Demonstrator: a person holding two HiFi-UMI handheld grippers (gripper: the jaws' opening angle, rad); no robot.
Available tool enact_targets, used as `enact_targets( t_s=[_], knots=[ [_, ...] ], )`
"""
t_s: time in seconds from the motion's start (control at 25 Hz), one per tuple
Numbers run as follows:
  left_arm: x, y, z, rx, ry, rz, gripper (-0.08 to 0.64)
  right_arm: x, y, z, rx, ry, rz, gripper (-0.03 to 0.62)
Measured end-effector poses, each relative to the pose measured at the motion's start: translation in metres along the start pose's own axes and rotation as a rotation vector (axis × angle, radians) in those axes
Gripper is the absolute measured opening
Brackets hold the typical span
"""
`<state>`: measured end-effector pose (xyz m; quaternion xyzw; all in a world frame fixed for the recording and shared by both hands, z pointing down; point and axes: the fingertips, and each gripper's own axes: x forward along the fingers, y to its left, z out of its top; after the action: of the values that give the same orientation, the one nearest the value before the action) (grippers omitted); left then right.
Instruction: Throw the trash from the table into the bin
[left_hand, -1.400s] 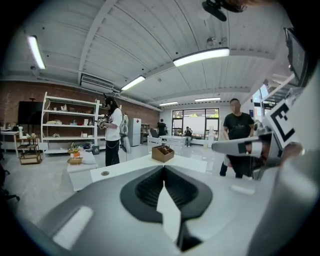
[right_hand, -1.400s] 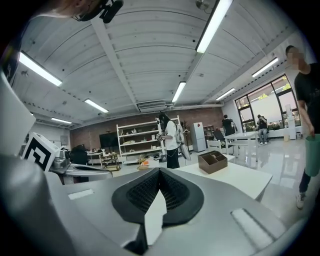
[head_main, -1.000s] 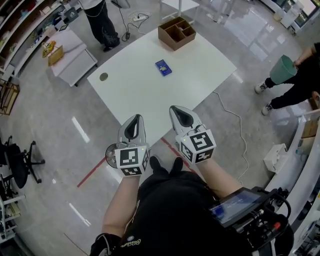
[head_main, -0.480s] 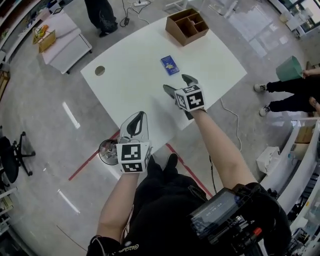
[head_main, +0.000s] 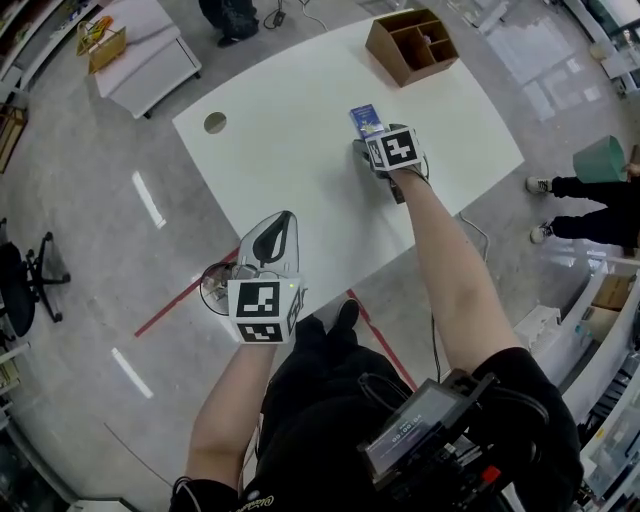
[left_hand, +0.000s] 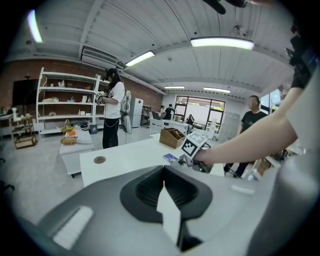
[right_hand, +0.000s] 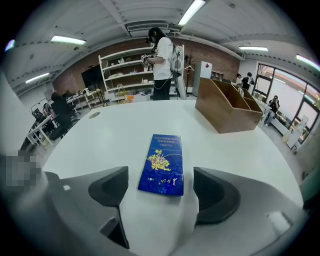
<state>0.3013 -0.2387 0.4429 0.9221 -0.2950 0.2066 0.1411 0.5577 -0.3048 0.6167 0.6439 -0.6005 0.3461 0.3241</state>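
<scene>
A blue packet (head_main: 365, 118) lies flat on the white table (head_main: 290, 170), near a wooden organiser box (head_main: 412, 45). My right gripper (head_main: 375, 143) reaches out over the table and tilts down at it. In the right gripper view the blue packet (right_hand: 162, 164) lies between the two jaws of the right gripper (right_hand: 161, 191), which are opening; neither pad touches it. My left gripper (head_main: 280, 222) hangs at the table's near edge with its jaws shut and nothing seen in them. A wire-mesh bin (head_main: 212, 290) stands on the floor just left of it.
A round cable hole (head_main: 215, 122) marks the table's left part. A low white bench (head_main: 150, 50) stands beyond the table. One person stands at the far side (right_hand: 162, 60); another at the right holds a green bucket (head_main: 600, 160). A cable runs along the floor (head_main: 478, 240).
My right gripper has swung from beside the left one out across the table to the blue packet, and its jaws have opened. The left gripper has shifted only a little.
</scene>
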Motion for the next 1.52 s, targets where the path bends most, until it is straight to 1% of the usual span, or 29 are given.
enact_targets(
  t_s=[0.04,0.08,0.12,0.16,0.28,0.36,0.48,0.6,0.68,0.72,0.8,0.88,0.96,1.08,1.2,1.32,1.4,1.44,1.52],
  knots=[
    [0.0,0.002,0.0,0.005,0.001,0.005,0.009,0.001,0.0,0.001,0.013,0.003,0.01,0.41],
    [0.0,0.003,0.0,0.009,0.001,0.007,0.009,0.0,0.001,0.001,0.026,0.002,0.017,0.391],
    [0.001,0.003,0.0,0.01,0.001,0.007,0.008,-0.001,0.001,0.002,0.034,0.0,0.019,0.343],
    [0.001,0.001,0.0,0.011,0.001,0.005,0.009,-0.002,0.002,0.001,0.036,0.0,0.018,0.273],
    [0.003,-0.007,0.0,0.017,-0.001,-0.012,0.008,-0.009,0.003,-0.004,0.013,-0.002,-0.008,0.265],
    [0.002,-0.012,0.002,0.024,-0.006,-0.019,0.009,-0.023,0.004,0.0,0.01,-0.05,-0.019,0.264],
    [-0.004,-0.018,0.009,0.04,-0.021,-0.024,0.008,-0.072,0.014,0.016,0.024,-0.213,-0.024,0.262],
    [-0.009,-0.024,0.023,0.041,-0.054,-0.029,0.009,-0.149,0.031,0.03,0.009,-0.416,-0.05,0.262],
    [-0.014,-0.032,0.034,0.041,-0.087,-0.034,0.008,-0.206,0.045,0.03,0.004,-0.537,-0.062,0.262],
    [-0.018,-0.036,0.038,0.039,-0.102,-0.039,0.008,-0.235,0.052,0.024,0.014,-0.589,-0.067,0.262],
    [-0.03,-0.048,0.044,0.028,-0.129,-0.054,0.009,-0.289,0.062,0.002,0.073,-0.672,-0.078,0.262],
    [-0.043,-0.065,0.047,0.018,-0.144,-0.075,0.009,-0.329,0.072,-0.027,0.151,-0.715,-0.081,0.262],
    [-0.054,-0.084,0.047,0.026,-0.154,-0.095,0.009,-0.349,0.082,-0.053,0.181,-0.715,-0.065,0.262],
    [-0.07,-0.099,0.044,0.037,-0.164,-0.085,0.008,-0.358,0.093,-0.072,0.153,-0.695,-0.03,0.263],
    [-0.089,-0.1,0.034,0.025,-0.159,-0.031,0.009,-0.362,0.104,-0.077,0.131,-0.705,0.018,0.263],
    [-0.121,-0.081,0.016,-0.003,-0.143,0.07,0.009,-0.352,0.13,-0.079,0.108,-0.692,0.103,0.264],
    [-0.155,-0.054,-0.006,-0.035,-0.124,0.168,0.008,-0.34,0.163,-0.083,0.101,-0.664,0.186,0.264],
    [-0.175,-0.036,-0.02,-0.057,-0.113,0.229,0.009,-0.331,0.184,-0.084,0.085,-0.646,0.234,0.264],
    [-0.218,0.004,-0.053,-0.114,-0.097,0.365,0.008,-0.313,0.236,-0.086,0.019,-0.607,0.341,0.263]
  ],
)
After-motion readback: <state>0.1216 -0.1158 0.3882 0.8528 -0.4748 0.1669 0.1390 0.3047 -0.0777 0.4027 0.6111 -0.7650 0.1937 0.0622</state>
